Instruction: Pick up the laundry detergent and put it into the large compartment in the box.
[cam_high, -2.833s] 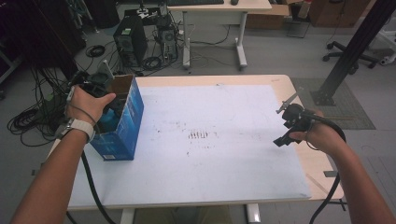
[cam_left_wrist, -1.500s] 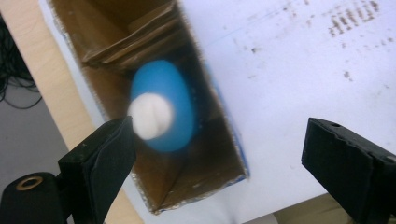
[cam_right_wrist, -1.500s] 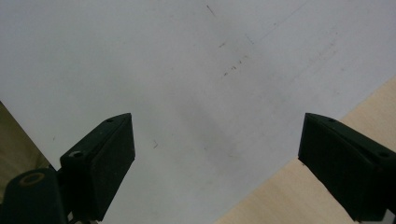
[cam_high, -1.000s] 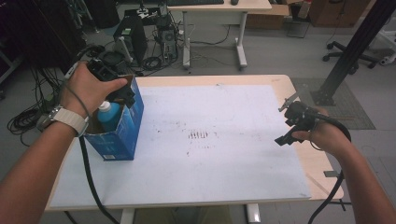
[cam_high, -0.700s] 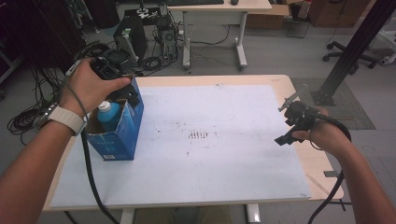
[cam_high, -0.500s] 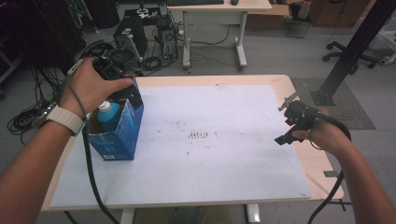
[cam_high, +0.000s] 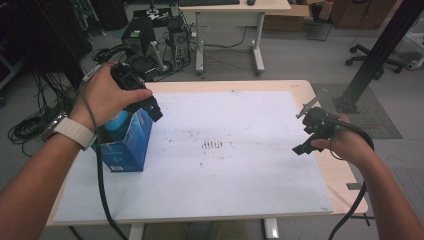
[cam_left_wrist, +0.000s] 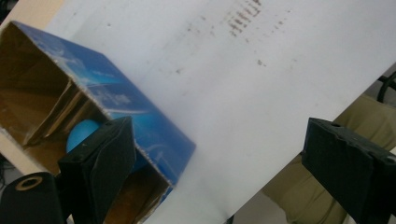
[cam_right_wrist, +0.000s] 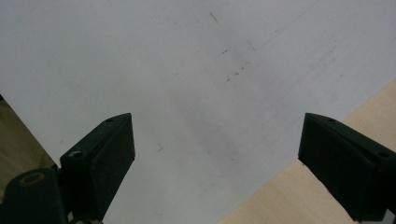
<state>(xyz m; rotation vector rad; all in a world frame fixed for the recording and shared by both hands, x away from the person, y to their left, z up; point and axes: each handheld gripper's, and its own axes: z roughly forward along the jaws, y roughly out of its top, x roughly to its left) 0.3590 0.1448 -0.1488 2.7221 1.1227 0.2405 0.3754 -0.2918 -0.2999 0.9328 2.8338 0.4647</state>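
A blue cardboard box (cam_high: 125, 142) stands upright near the left edge of the worktop (cam_high: 300, 90), with its top open, and a light blue rounded object (cam_high: 118, 120) sits inside it; what this object is exactly, I cannot tell. In the left gripper view the same box (cam_left_wrist: 140, 126) shows its brown inner flaps, and the light blue object (cam_left_wrist: 81, 133) lies among them, partly behind one jaw. The left claw (cam_high: 150, 107) hangs just above the open top of the box, at its far corner, and its jaws are spread wide with nothing between them; it does not touch the box as far as I can see. The left hand (cam_high: 107, 95) holds this tool from above, and a pale watch strap (cam_high: 70, 131) is on the wrist. The box stands on a white sheet (cam_high: 240, 175) that covers most of the worktop, and some small dark marks (cam_high: 214, 145) are near the middle of the sheet. The right claw (cam_high: 307, 130) is well apart from the box, near the right edge of the worktop, held by the right hand (cam_high: 345, 145). Its jaws are also wide apart and empty, above the white sheet (cam_right_wrist: 187, 70) and the bare wood of the edge. A black cable (cam_high: 350, 210) trails from it toward the person.
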